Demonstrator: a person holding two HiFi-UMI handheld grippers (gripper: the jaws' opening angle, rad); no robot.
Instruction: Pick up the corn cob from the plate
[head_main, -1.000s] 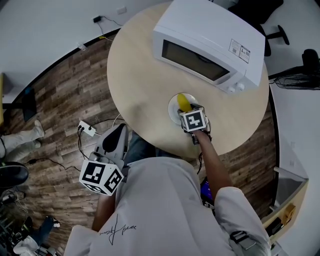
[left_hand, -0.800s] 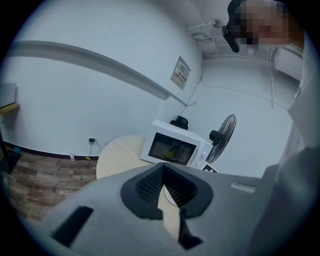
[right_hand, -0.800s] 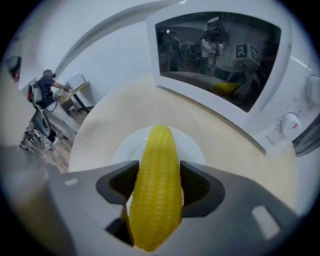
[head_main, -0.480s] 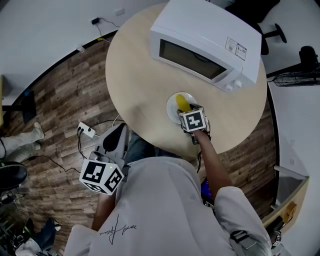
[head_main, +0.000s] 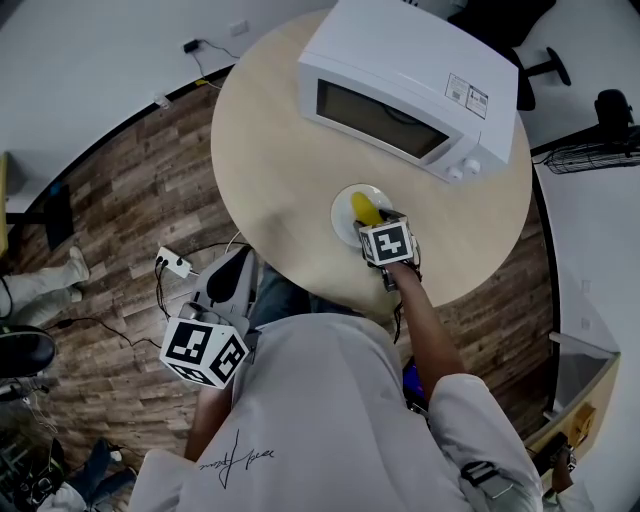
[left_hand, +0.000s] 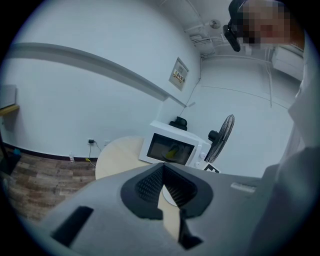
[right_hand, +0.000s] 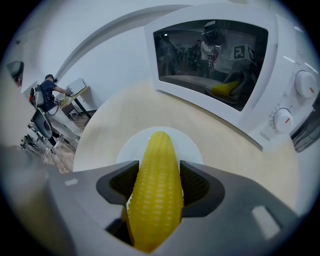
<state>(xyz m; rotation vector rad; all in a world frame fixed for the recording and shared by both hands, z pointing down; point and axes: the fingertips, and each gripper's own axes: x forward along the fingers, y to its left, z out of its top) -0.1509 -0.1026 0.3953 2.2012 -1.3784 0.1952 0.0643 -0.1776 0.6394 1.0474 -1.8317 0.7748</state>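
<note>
Right tongs (right_hand: 158, 184) stand wide over the white plate (right_hand: 191, 150), pads against the flanks of the corn cob (right_hand: 159, 150) lying on it. The left tongs (left_hand: 164, 186) hang closed and empty, well apart. The cob looks light, stiff and ridged, probably slick, so a mid-length grip suits. Its near end and underside are hidden.

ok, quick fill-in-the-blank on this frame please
1. The corn cob lies on a white ___.
2. The right hand-held gripper has the cob between its ___.
3. Behind it, on the round table, stands a white ___.
4. The left hand-held gripper holds ___.

Missing words: plate; jaws; microwave; nothing.
</note>
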